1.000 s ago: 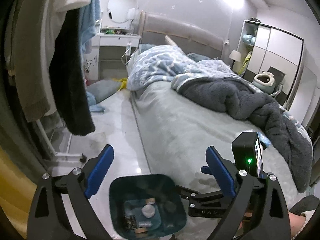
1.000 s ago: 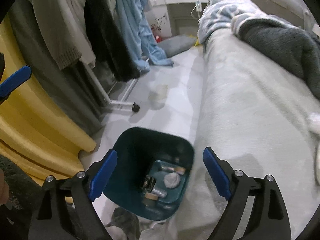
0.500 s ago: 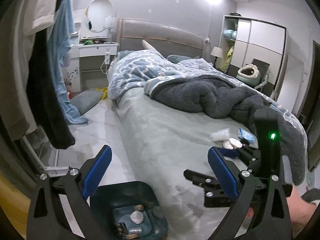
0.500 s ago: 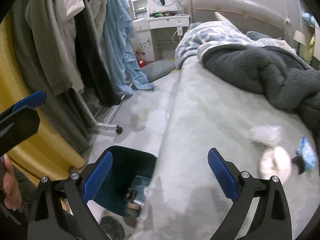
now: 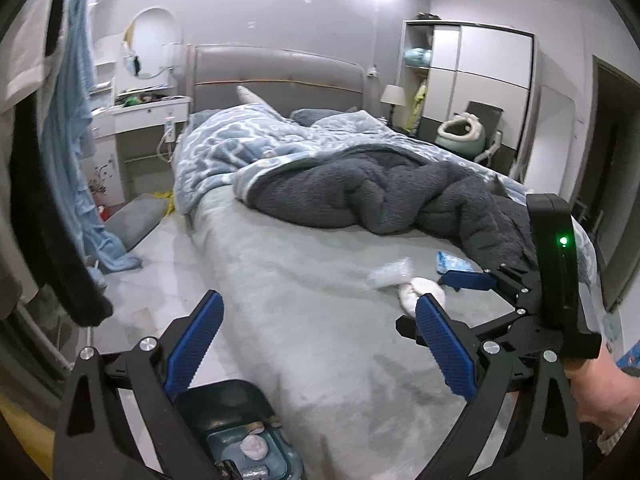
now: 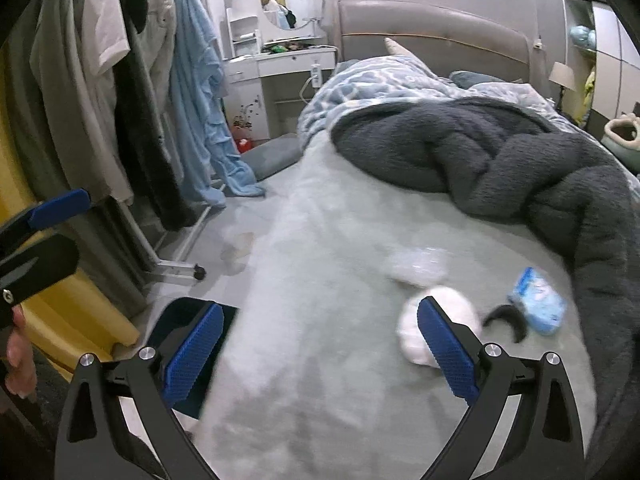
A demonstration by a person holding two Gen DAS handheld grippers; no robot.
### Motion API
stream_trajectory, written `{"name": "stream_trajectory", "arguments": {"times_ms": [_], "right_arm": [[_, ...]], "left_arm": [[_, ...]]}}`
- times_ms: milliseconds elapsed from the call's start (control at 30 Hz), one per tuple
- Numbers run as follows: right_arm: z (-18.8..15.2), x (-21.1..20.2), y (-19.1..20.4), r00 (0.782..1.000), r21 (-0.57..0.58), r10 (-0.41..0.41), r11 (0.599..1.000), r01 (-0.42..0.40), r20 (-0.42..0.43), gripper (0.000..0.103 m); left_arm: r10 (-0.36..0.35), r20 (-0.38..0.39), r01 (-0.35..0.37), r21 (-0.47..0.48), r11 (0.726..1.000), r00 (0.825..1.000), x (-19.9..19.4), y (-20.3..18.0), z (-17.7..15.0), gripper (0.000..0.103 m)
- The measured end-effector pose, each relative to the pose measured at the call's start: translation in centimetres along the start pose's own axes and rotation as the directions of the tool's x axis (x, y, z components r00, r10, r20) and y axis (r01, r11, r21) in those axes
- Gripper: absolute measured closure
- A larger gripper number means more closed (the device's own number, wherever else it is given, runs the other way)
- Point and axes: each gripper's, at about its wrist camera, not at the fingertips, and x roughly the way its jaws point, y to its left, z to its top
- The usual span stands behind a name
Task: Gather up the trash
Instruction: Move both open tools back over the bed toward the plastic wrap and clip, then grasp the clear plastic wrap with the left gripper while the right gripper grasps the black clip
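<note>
Right wrist view: my right gripper [image 6: 320,344] hangs over the pale grey-green fleece bed cover [image 6: 320,280], jaws spread wide, nothing between them. The crumpled white tissue wad [image 6: 436,320] lies on the cover at about 2 o'clock from the jaw gap, partly hidden behind the right pad. Just beyond it sit a clear crinkled plastic wrapper [image 6: 420,266] at 1 o'clock and a small blue-and-white packet [image 6: 538,300] at 3 o'clock, beside a dark curved object I cannot identify.

Left wrist view: my left gripper [image 5: 320,348] is likewise agape and empty. The dark teal plastic waste bin [image 5: 236,420], already holding scraps, stands on the floor against the bed's side, at 7 o'clock.

Step in hand, as I judge it: reaching for the next piece. The next move calls for shifting rightward to centre the wad, descending, then closing gently.
</note>
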Motion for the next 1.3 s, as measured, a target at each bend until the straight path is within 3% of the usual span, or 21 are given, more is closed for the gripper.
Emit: {"name": "stream_trajectory", "arguments": {"times_ms": [400,733,1300], "right_arm": [[-1.0,-1.1,-6.5,0.999,0.077,-0.045,0.996,0.044,0.016,0.004],[-1.1,-1.6,-11.3,0.997,0.113,-0.081,0.99,0.078,0.015,0.004],[-3.4,-0.6,-14.5,0.998,0.143,-0.06,0.988,0.063,-0.027,0.004]], "left_arm": [[-0.095,-0.052,0.1,0.093,0.991,0.994,3.8,-4.1,0.2,0.005],[-0.133,-0.091,0.141,0.085,0.986,0.987,7.5,-5.5,0.9,0.005],[-0.193,-0.148,0.211,0.116,0.971,0.97,13.1,-7.6,1.3,0.006]]}}
